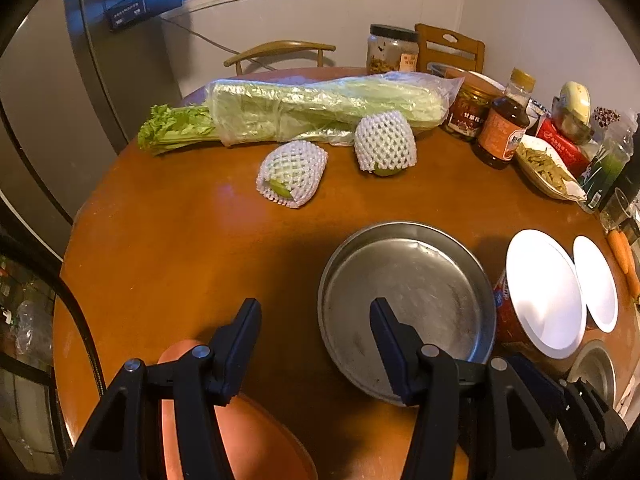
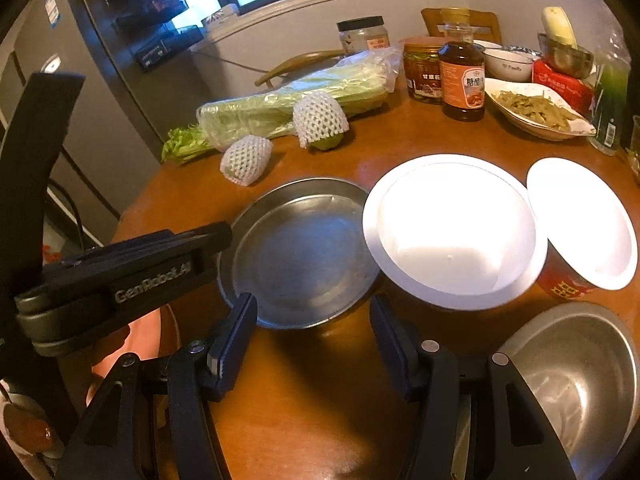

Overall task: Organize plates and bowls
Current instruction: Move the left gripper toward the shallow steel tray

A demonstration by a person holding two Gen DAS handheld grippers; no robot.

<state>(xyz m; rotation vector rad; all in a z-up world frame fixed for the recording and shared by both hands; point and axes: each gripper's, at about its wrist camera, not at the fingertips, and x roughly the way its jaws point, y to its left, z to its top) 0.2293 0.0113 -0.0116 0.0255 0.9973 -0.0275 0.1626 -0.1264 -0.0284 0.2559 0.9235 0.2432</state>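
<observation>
A round steel plate (image 1: 408, 304) (image 2: 300, 252) lies on the brown round table (image 1: 192, 248). Right of it stand two red paper bowls with white insides, a near one (image 1: 540, 296) (image 2: 452, 228) and a far one (image 1: 596, 284) (image 2: 584, 220). A steel bowl (image 2: 576, 380) (image 1: 596, 368) sits at the near right. My left gripper (image 1: 316, 308) is open and empty, its right finger over the plate's near rim. My right gripper (image 2: 312, 304) is open and empty at the plate's near edge. The left gripper's body (image 2: 120, 276) shows in the right wrist view.
At the back lie bagged celery (image 1: 312, 108), two foam-netted fruits (image 1: 292, 172) (image 1: 384, 144), jars, a sauce bottle (image 1: 504, 124) and a dish of food (image 1: 548, 172). Carrots (image 1: 624, 260) lie at the far right. Chairs stand behind; a fridge is at the left.
</observation>
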